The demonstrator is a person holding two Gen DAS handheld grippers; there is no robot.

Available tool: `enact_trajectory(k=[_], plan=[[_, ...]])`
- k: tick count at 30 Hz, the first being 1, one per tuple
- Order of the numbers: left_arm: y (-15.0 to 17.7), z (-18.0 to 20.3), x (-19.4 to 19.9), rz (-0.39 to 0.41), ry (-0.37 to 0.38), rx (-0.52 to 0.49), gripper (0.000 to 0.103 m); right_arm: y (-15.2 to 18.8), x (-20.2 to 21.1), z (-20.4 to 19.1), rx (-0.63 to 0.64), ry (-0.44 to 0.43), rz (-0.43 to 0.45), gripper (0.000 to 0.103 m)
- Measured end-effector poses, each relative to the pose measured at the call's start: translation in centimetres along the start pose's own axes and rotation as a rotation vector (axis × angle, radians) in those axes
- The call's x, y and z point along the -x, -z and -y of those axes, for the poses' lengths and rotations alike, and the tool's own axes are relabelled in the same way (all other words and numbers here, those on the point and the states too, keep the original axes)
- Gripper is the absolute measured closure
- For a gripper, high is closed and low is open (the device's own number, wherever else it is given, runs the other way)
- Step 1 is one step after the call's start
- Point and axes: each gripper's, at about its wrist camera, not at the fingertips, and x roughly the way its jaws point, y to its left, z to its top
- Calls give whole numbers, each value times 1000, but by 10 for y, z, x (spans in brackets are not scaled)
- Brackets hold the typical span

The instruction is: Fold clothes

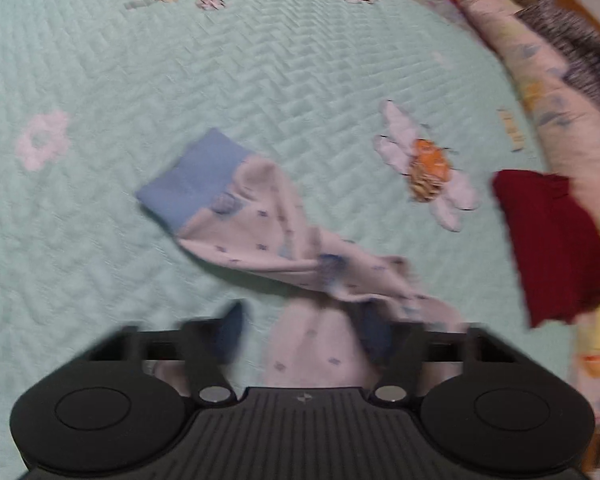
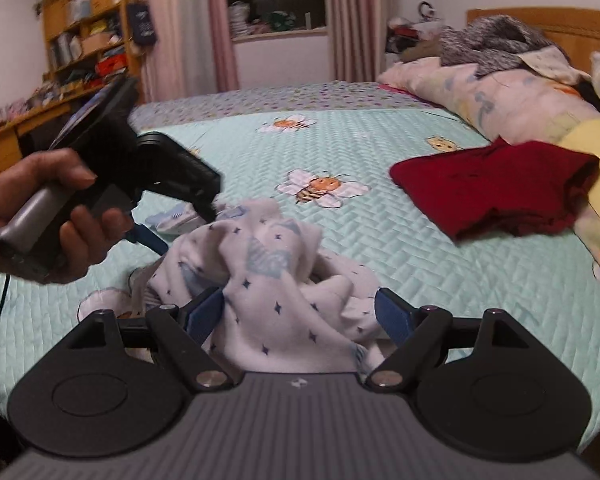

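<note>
Lying between the right claw [image 2: 300, 318]'s spread fingers, white garment [image 2: 276, 280] bunched.

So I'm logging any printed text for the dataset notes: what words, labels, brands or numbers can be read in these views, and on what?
None can be read.
Each gripper body carries a small pale emblem, a mark and no letters.
Boxes and books on the wooden shelves bear print, too small and blurred to read.
The white star-print garment, the red garment and the bee-print bedspread show only pictures.
</note>
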Motion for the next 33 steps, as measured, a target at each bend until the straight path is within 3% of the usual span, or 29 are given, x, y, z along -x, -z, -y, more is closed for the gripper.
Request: enact_trajectory(k=[1,2,8,9,10,11,12,14,17,19,20,22,23,24,26,29,33], plan=[[-1,-2,-2,-19,48,16,93,-1,-3,4,-13,2,1,20],[0,-4,-3,-24,73,25,97,-1,-6,7,-26,4,2,20],[5,-18,16,20,188,51,94,0,-4,10,-34,11,29,20],[4,-20,20,19,179,75,71,0,-4,11,-40,9,26,20],[3,-22,24,33,179,99,56,-3,-7,15,-54,3,25,20],[3,-24,27,46,179,124,31,-2,-8,15,-68,-3,23,20],[2,-26,31,61,181,147,16,-2,-9,15,-76,-8,19,20],[0,-24,41,110,202,160,7,-1,-10,14,-79,-10,16,20],[-6,-12,45,141,196,140,4,0,-12,15,-80,-10,12,20],[-11,-5,31,109,162,120,6,0,-13,17,-93,-10,13,20],[-13,-2,23,91,146,112,13,0,-14,18,-99,-10,13,20],[-16,1,5,49,132,104,48,1,-15,19,-97,-7,11,20],[-14,-1,-3,30,144,103,86,1,-14,19,-95,-1,13,20],[-13,-2,-10,17,157,100,87,1,-13,20,-93,4,15,20],[-5,-4,-1,88,178,76,89,1,-10,21,-89,15,25,20],[1,9,51,242,222,-42,90,4,-9,23,-71,44,43,20],[2,0,168,459,448,-46,91,3,-17,23,-68,78,24,20]])
